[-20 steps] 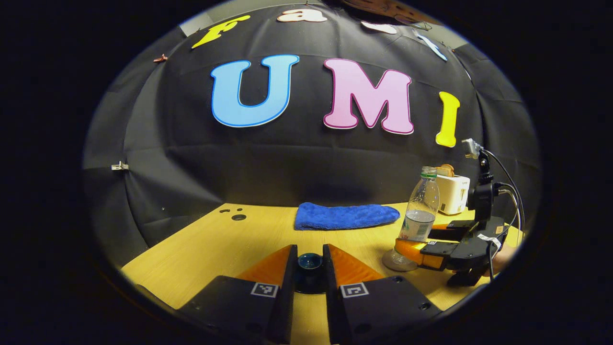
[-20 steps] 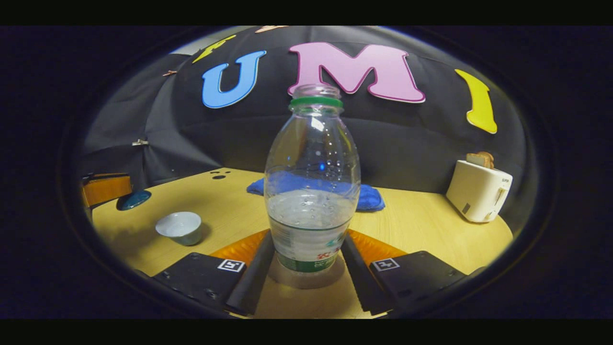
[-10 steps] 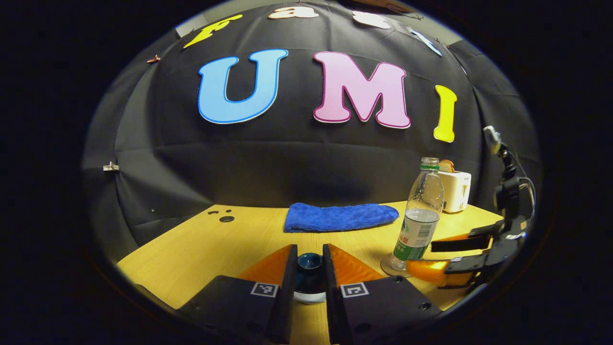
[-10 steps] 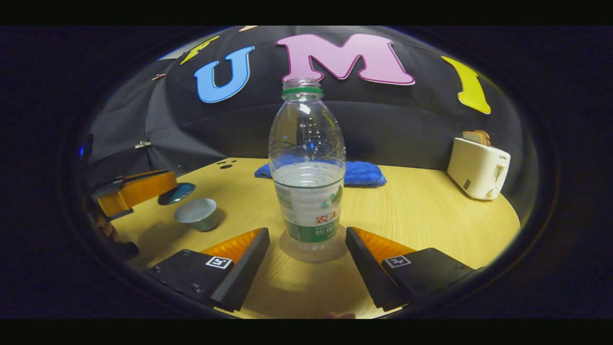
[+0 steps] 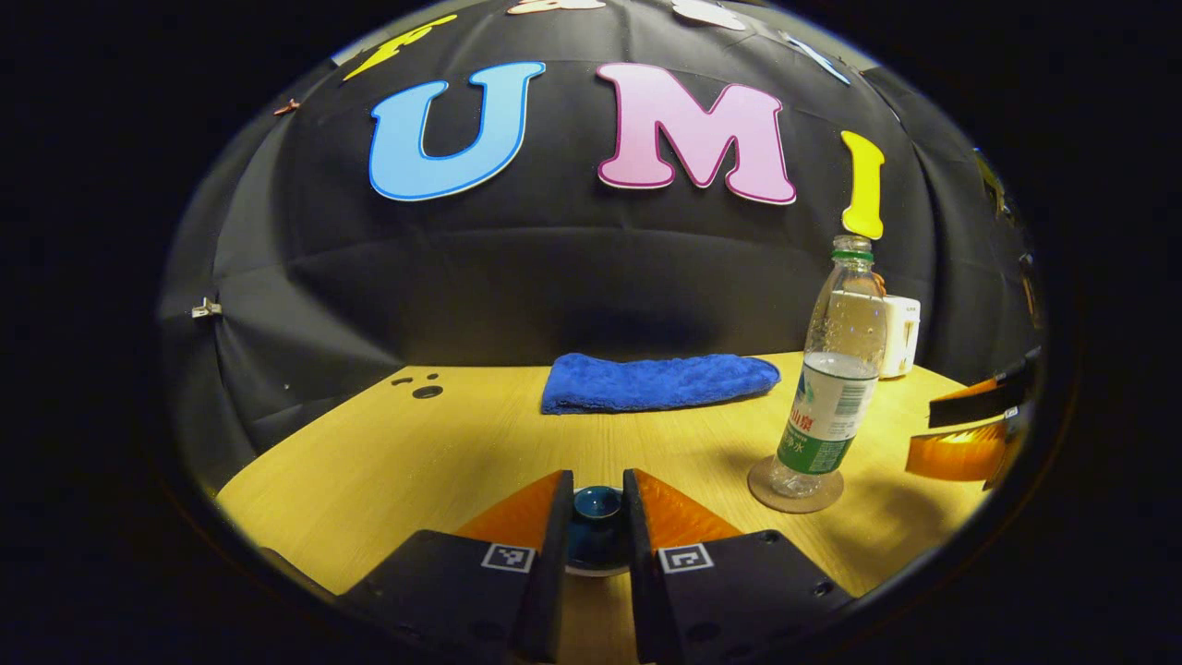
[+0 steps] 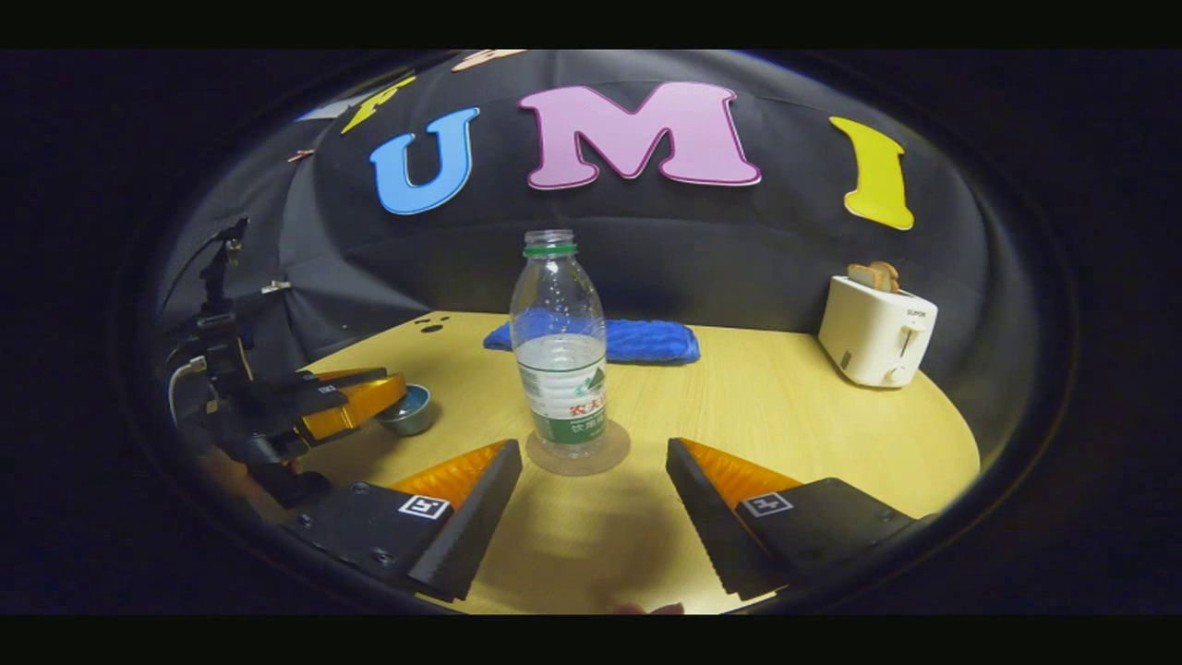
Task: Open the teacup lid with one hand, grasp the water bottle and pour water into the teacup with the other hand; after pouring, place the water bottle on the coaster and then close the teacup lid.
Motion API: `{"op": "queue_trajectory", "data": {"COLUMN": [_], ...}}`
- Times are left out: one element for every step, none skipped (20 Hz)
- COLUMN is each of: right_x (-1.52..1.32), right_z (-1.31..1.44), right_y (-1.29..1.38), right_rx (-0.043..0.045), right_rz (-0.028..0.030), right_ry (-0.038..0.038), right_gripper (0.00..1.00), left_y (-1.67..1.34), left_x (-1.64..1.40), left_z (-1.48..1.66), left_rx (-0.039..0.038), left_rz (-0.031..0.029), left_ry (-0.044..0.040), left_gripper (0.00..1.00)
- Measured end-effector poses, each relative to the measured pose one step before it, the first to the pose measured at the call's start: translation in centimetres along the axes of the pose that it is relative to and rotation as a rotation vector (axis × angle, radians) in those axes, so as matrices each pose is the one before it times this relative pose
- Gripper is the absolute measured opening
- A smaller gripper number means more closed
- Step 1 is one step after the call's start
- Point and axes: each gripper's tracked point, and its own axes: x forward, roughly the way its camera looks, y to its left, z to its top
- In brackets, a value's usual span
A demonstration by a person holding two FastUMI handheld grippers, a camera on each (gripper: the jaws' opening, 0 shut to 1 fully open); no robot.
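Black cloth walls close off the booth behind a wooden tabletop that spans the lower half of both views. At right of the right gripper view stands a white toaster; a blue towel lies at centre, against the back. The water bottle stands upright on the round coaster, centre frame, part full and uncapped. The right gripper sits just short of it, fingers spread and touching nothing. The left gripper is pinching the teacup lid by its knob. In the right gripper view this gripper appears at left, directly over the teacup. Judgement: only closing remains; the left gripper is the nearer one, and the lid must descend straight down onto the rim.
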Motion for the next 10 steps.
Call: {"op": "queue_trajectory", "data": {"right_x": [-0.156, -0.219, -0.078, -0.083, -0.076, -0.131, -0.079, -0.172, -0.172, -0.2], "right_z": [0.055, 0.027, 0.083, 0.223, 0.195, 0.176, 0.231, 0.307, 0.279, 0.368], "right_y": [-0.296, -0.377, -0.514, -0.324, -0.132, -0.089, -0.043, -0.019, 0.1, 0.022], "right_rx": [-0.00485, -0.00179, 0.00163, 0.00378, 0.0051, 0.00549, 0.0038, 0.0027, 0.00004, -0.00086], "right_rz": [-0.0065, -0.01198, -0.01993, -0.01047, -0.00666, -0.00514, -0.00354, -0.00113, 0.00036, -0.00135], "right_ry": [0.00135, -0.00127, -0.00299, -0.00464, -0.00237, -0.00188, -0.00071, -0.00119, 0.0015, 0.00098], "right_gripper": [0.98, 0.94, 0.98, 0.94, 0.94, 0.98, 0.98, 0.98, 0.95, 0.98], "left_y": [0.007, -0.07, -0.063, -0.034, -0.05, 0.057, 0.094, 0.077, 0.051, -0.016], "left_x": [0.074, 0.093, 0.002, -0.101, -0.172, -0.227, -0.281, -0.364, -0.314, -0.296], "left_z": [-0.095, -0.184, 0.054, -0.012, -0.023, -0.065, 0.173, 0.102, 0.24, 0.212], "left_rx": [0.01297, 0.01437, 0.01127, 0.00113, -0.00953, -0.01338, -0.01222, -0.00817, -0.00072, 0.00558], "left_rz": [0.00075, -0.00049, -0.00093, -0.00354, -0.00326, -0.00215, 0.00089, -0.00042, 0.00033, -0.00061], "left_ry": [0.00233, 0.00278, -0.00153, -0.00198, 0.00176, 0.00127, -0.00112, 0.00159, -0.00047, -0.00021], "left_gripper": [0.36, 0.36, 0.31, 0.31, 0.39, 0.34, 0.38, 0.42, 0.51, 0.44]}}
